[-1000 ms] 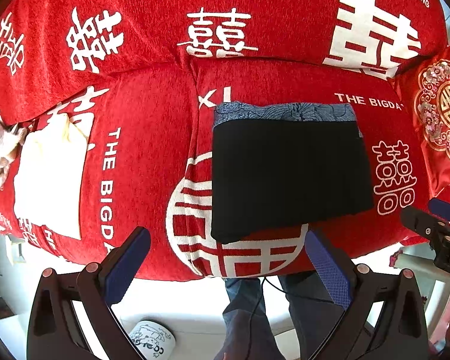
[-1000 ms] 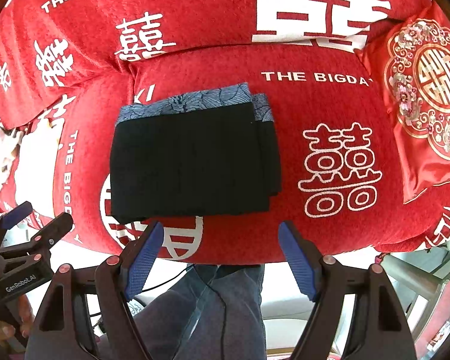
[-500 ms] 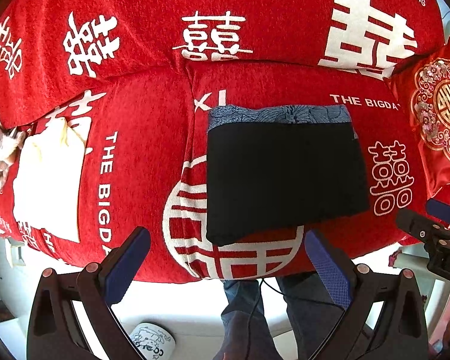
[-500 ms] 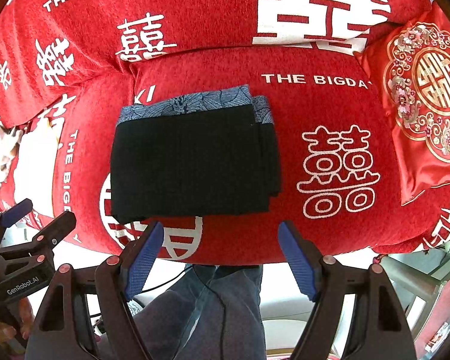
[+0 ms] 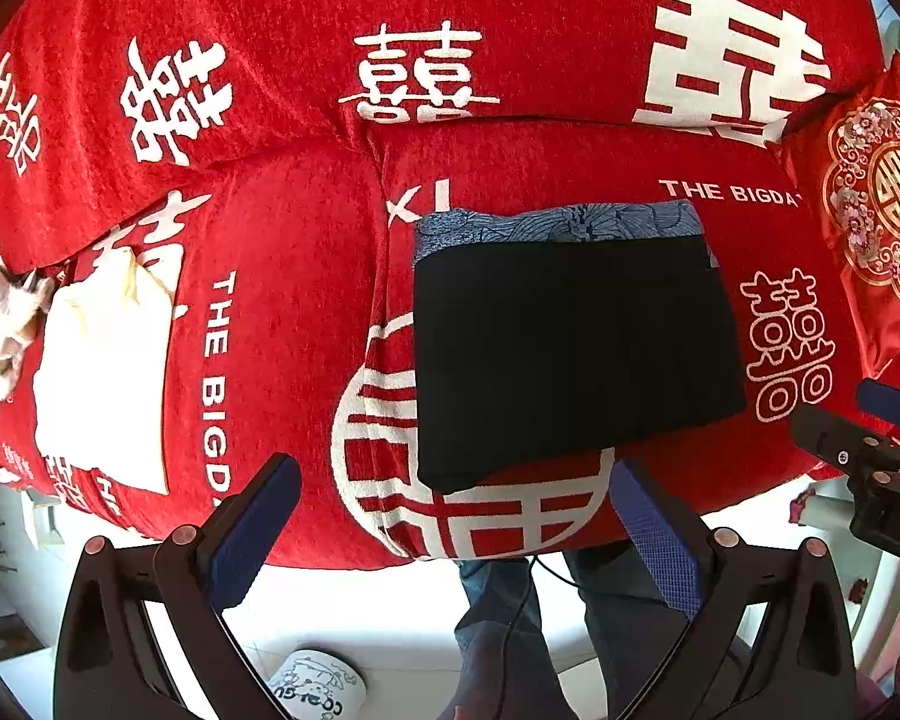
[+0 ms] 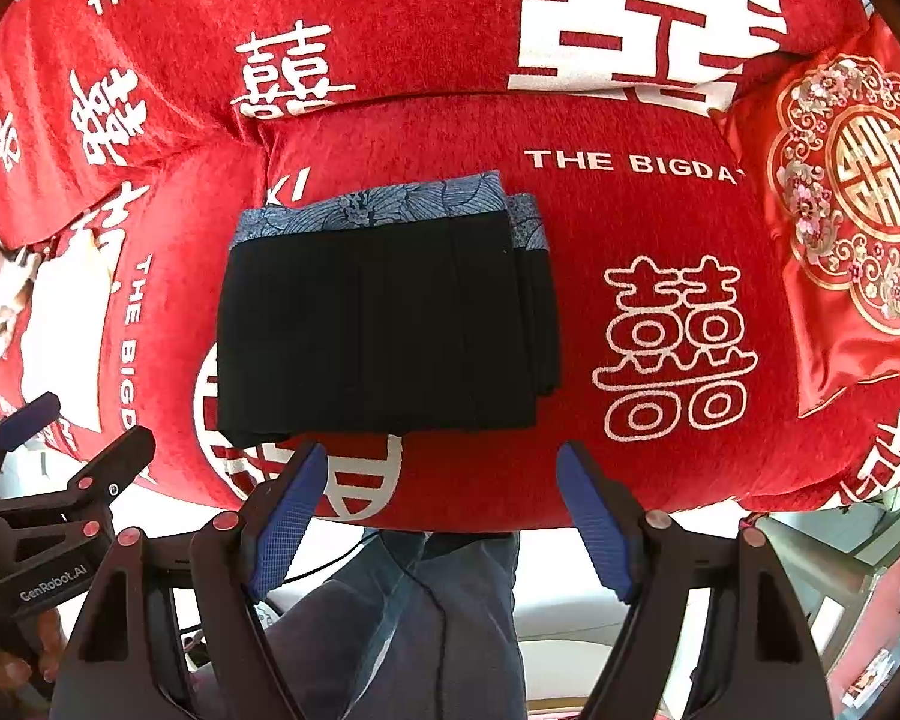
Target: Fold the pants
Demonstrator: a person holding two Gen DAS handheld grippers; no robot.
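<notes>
The pants (image 5: 576,348) lie folded into a flat black rectangle on the red sofa seat (image 5: 282,276) near its front edge, long axis running side to side along that edge and the blue patterned waistband toward the backrest. Their layers are hard to make out in the black cloth. Both the left gripper (image 5: 450,531) and right gripper (image 6: 441,519) hang released and empty above the front edge, over a pale floor (image 5: 390,612).

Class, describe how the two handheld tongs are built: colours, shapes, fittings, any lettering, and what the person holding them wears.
Both the left tongs and the right tongs have glossy black triangular arms with cut-out slots, copper-coloured rivets and flat blue pads with a fine grid texture. White lettering "GenRobot.AI" marks the left body seen from the right wrist. The person wears blue jeans; a thin black cable hangs in front.
</notes>
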